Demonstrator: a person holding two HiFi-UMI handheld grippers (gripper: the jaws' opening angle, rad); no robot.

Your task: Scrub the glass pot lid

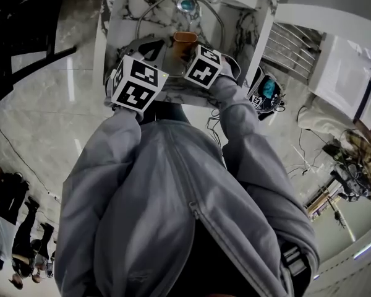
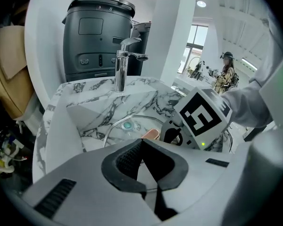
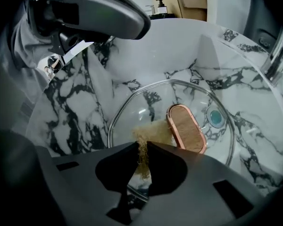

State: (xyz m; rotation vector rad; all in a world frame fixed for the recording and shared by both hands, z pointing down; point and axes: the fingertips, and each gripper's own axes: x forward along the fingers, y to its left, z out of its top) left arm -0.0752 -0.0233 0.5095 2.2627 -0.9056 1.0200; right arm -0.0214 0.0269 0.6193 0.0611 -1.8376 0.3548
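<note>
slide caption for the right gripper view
Right gripper pinches a tan scrub pad over the glass pot lid in the marble sink.

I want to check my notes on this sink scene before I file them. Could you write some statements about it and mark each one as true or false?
1. The glass lid lies inside the marble sink. True.
2. The right gripper has its fingers shut on a tan scrubbing pad. True.
3. The left gripper holds the lid by its handle. False: its fingers are shut on nothing, and the handle is free.
4. The handle is black plastic. False: it is wood-coloured with a copper-coloured rim.
5. Water runs from the faucet. False: no stream shows.
</note>
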